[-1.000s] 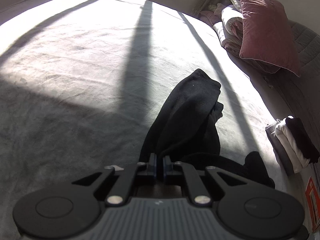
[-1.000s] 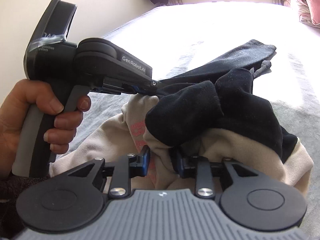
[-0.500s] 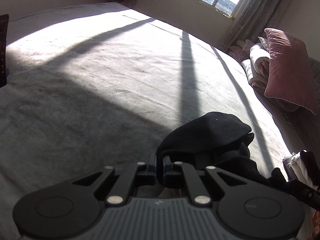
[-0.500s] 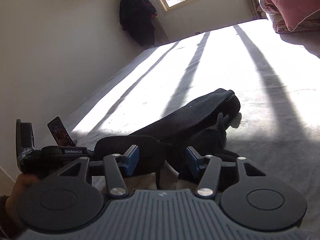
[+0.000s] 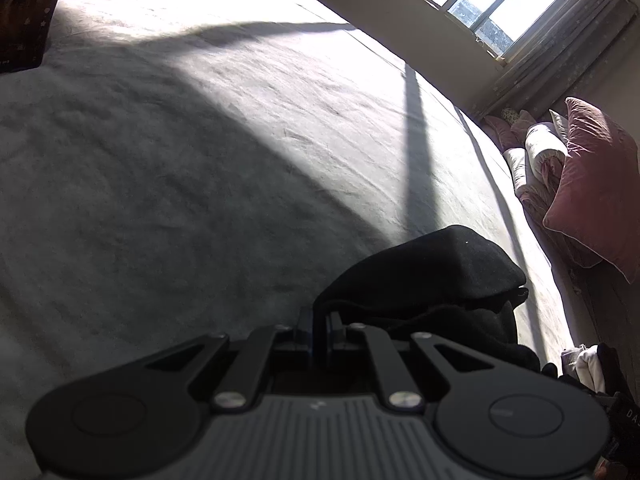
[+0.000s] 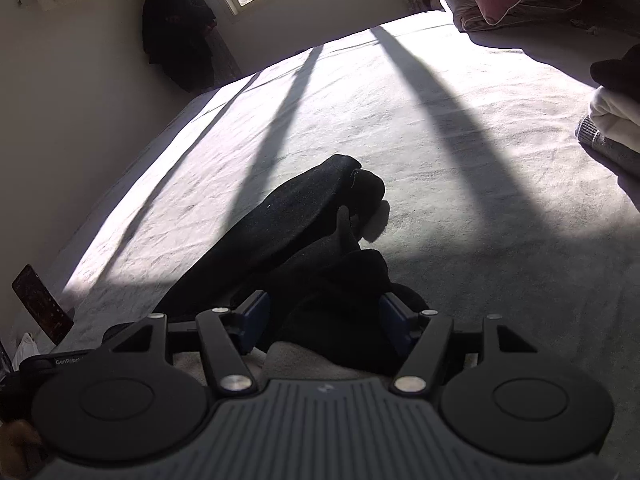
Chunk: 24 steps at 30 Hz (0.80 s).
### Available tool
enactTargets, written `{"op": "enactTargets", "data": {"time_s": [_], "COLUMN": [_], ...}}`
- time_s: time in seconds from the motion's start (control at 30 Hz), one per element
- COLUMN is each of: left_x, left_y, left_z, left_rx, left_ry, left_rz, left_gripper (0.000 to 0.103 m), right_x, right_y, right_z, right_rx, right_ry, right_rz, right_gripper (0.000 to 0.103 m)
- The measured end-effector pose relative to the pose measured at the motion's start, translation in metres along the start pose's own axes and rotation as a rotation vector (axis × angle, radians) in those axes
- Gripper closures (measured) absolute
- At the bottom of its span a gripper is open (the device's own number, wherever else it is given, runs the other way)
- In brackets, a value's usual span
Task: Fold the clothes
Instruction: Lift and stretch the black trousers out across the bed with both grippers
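A black garment (image 5: 424, 276) lies bunched on the grey bed cover (image 5: 200, 160). My left gripper (image 5: 319, 328) is shut on an edge of it, low over the bed. In the right wrist view the same black garment (image 6: 304, 216) stretches away in a long strip. A fold of it sits between the blue pads (image 6: 256, 318) of my right gripper (image 6: 326, 320), whose jaws are opening and no longer squeeze it. A beige garment (image 6: 296, 360) shows just under that gripper. The left gripper's body (image 6: 64, 360) is at the lower left.
A folded pile of clothes (image 6: 612, 120) sits at the bed's right side. Pink pillows and rolled bedding (image 5: 592, 188) lie at the far right. An upright phone (image 6: 40, 304) stands at the bed's left edge. A dark coat (image 6: 176, 40) hangs in the corner by the window.
Both grippers rolled and swung towards the window. The black garment went from hanging stretched to lying bunched on the bed. The right jaws spread apart off the cloth; the left stayed shut.
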<state>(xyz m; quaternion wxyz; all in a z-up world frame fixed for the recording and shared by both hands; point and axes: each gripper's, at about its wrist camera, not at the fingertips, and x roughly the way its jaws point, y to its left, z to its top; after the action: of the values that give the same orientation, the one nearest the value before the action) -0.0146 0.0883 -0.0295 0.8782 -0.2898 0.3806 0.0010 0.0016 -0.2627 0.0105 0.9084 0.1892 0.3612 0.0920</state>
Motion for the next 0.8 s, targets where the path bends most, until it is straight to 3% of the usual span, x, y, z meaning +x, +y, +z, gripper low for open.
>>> {"op": "enactTargets", "data": {"time_s": [0.4,0.43,0.5,0.57,0.8], "left_x": [-0.013,-0.014,-0.015,-0.017,-0.03], "left_y": [0.01,0.011,0.013,0.014,0.025], "left_z": [0.0,-0.001,-0.001,-0.001,-0.004], "left_rx": [0.064,0.066,0.072,0.079,0.115], "left_ry": [0.002,0.003,0.003,0.006,0.013], "left_rz": [-0.021,-0.022,-0.024,-0.033,-0.075], "left_gripper": [0.097,0.097,0.097,0.097,0.097], "right_x": [0.013,0.013,0.011,0.006,-0.024], "right_y": [-0.008,-0.008,-0.007,-0.008,-0.012], "right_z": [-0.005,-0.006,-0.008,-0.01,-0.018], "right_rx": [-0.008,-0.017,-0.033,-0.031,-0.018], "right_ry": [0.042,0.045,0.052,0.063,0.063], "right_rz": [-0.04,-0.04,-0.041,-0.037,-0.002], "right_gripper": [0.039,0.041,0.068,0.079,0.082]}}
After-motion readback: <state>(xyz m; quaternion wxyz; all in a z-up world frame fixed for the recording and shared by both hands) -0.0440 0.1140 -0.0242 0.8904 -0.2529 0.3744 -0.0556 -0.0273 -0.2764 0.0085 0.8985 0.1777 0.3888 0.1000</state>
